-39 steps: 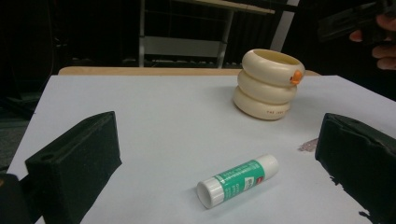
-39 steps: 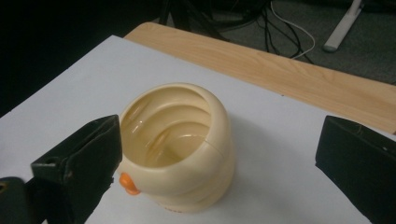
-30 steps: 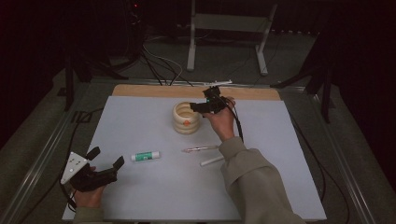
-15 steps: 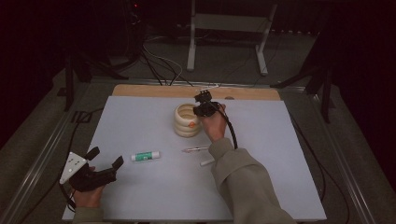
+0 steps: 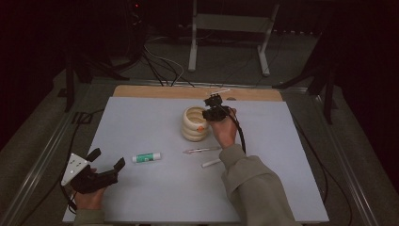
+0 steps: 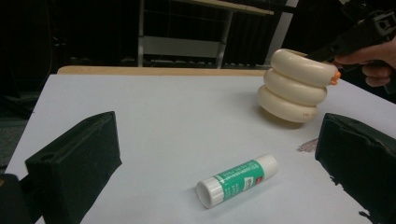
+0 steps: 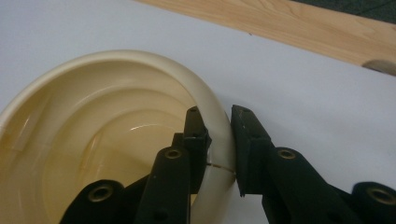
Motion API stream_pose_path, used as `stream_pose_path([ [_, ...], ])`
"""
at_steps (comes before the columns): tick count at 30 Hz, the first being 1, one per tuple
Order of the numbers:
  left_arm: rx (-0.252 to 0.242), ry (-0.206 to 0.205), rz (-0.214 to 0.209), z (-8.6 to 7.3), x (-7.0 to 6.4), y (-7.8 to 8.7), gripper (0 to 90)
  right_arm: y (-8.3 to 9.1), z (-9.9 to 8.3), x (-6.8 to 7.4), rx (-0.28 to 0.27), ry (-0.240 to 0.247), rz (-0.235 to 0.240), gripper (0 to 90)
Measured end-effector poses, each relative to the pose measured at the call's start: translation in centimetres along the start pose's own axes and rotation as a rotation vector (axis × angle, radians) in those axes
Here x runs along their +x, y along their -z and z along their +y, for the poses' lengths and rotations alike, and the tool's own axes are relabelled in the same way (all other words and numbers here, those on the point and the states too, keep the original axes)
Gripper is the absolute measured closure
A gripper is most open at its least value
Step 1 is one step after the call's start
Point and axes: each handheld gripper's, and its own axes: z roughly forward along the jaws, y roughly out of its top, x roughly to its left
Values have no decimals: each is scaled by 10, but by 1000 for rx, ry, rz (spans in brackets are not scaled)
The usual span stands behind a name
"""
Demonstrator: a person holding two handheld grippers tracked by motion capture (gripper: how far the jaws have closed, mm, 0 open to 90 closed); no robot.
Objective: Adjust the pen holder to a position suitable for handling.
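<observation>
Straddling the cup [image 7: 219,135] rim now, right hand-held gripper [image 7: 217,140].

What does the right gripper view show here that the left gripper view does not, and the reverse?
The right gripper view shows the cream ringed cup from above: its hollow inside, and the right gripper with one jaw inside the rim and one outside, closed on the wall. The left gripper view shows the cup's outside as three stacked rings with an orange spot, the glue stick lying on the white table, and the left gripper with its jaws wide apart. Both show the cup, the table and its wooden far edge.
</observation>
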Motion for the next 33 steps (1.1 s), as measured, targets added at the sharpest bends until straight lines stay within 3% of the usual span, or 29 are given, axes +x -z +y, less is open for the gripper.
stream_pose_path([
  [18,10,-5,-8,0,-2,-2,5,16,-21,-25,-7,-32,-45,770],
  [28,13,-2,-11,-1,-1,-3,5,13,-22,-26,-6,-23,-88,761],
  [31,14,-2,-12,-1,-1,-3,5,12,-23,-27,-2,-31,-80,760],
  [32,14,-2,-13,-1,-1,-3,5,12,-23,-27,-6,-34,-76,750],
  [33,15,-3,-12,-1,-1,-3,5,12,-24,-28,-22,-50,-60,665],
])
